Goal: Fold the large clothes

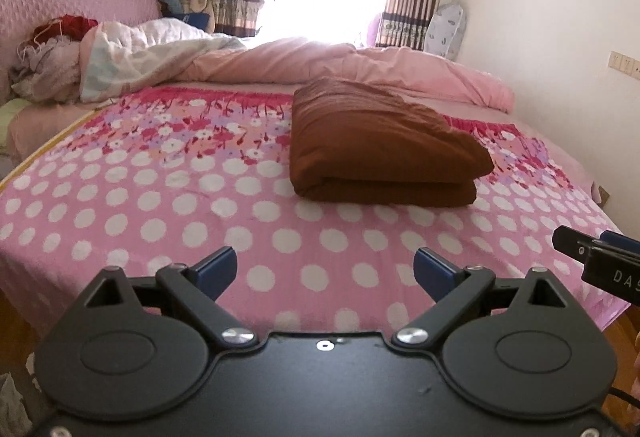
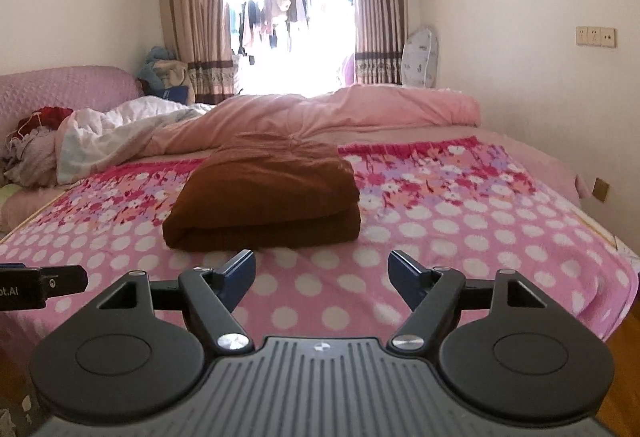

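A brown garment (image 1: 380,145) lies folded into a thick rectangle on the pink polka-dot bedspread (image 1: 160,205); the right wrist view shows the brown garment (image 2: 268,197) left of centre. My left gripper (image 1: 325,269) hangs open over the near part of the bed, well short of the garment, with nothing between its blue pads. My right gripper (image 2: 322,279) is open too, empty, and just in front of the garment's near fold. Each gripper's tip shows at the edge of the other's view, the right gripper (image 1: 600,257) and the left gripper (image 2: 44,285).
A rumpled pink duvet (image 1: 360,65) lies across the far side of the bed, with a white quilt (image 1: 152,49) and a heap of clothes (image 1: 44,61) at the far left by the pink headboard. A wall runs along the right. Wooden floor (image 2: 624,365) shows beyond the bed's near right corner.
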`<action>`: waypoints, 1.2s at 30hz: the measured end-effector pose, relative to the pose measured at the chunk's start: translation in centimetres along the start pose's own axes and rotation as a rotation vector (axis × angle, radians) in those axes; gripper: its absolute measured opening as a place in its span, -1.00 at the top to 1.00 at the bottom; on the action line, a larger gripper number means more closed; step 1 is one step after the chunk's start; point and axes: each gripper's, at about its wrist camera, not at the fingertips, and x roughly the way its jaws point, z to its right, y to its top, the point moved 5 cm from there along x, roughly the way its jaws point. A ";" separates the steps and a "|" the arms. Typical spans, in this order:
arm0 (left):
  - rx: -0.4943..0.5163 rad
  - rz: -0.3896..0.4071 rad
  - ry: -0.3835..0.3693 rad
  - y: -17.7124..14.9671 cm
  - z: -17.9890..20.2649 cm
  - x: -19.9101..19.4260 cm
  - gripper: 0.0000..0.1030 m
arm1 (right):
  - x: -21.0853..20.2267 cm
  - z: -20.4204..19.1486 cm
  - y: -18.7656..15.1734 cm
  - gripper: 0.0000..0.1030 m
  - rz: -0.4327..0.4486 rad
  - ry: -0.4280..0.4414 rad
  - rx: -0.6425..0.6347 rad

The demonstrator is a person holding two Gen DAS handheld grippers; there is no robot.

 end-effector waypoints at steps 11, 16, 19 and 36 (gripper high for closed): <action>0.010 -0.033 0.005 -0.5 0.4 0.6 -0.90 | 0.1 0.2 -0.6 -0.72 -0.012 -0.010 0.010; 0.021 -0.036 0.009 -0.5 0.6 0.7 -0.90 | 0.1 0.2 -0.6 -0.72 -0.012 -0.009 0.009; 0.026 -0.036 0.009 -0.6 0.7 0.6 -0.90 | 0.1 0.2 -0.6 -0.72 -0.011 -0.010 0.009; 0.035 -0.041 0.018 -0.6 0.9 0.6 -0.90 | 0.1 0.1 -0.5 -0.72 -0.012 -0.010 0.009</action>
